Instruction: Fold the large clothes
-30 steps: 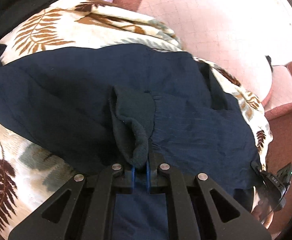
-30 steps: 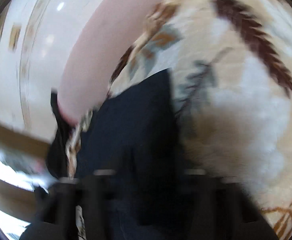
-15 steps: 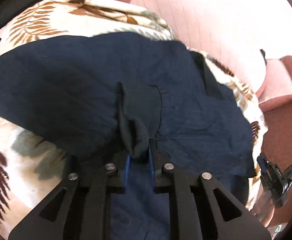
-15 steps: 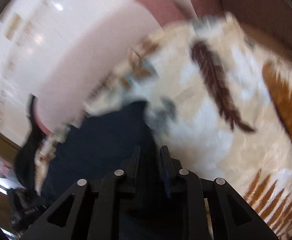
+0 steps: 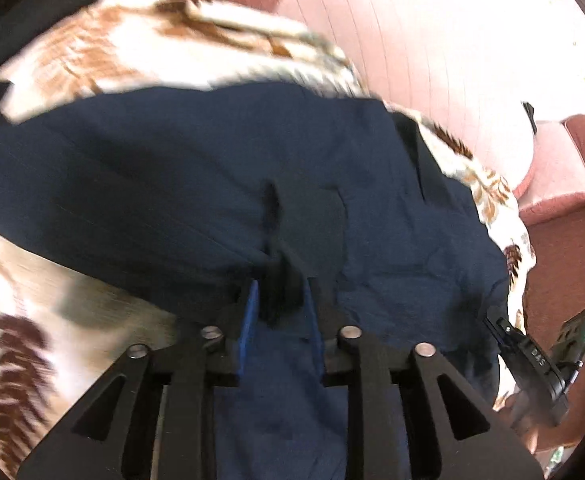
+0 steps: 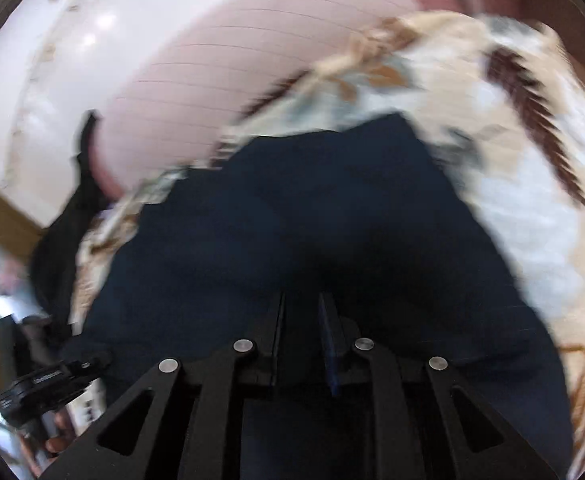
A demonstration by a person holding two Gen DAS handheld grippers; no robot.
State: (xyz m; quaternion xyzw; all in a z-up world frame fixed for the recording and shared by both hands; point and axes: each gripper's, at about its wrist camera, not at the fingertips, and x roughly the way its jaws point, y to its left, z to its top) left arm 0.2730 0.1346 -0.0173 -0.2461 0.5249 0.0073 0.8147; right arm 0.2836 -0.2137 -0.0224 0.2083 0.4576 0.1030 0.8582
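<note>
Grippers (image 5: 279,296) above leaf-print blanket (image 5: 104,46), seemingly bed.

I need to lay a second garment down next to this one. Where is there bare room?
Bare leaf-print blanket shows left of the navy garment, and more along the far edge toward the pink cushion. The right side is crowded: the garment reaches the blanket's edge there, by the right claw.

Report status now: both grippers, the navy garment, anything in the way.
Left gripper jaws just been opening, dark cuff loose between them. Right gripper jaws closing, over navy garment, grip unclear. Garment spread on leaf-print blanket. Nothing blocking.
</note>
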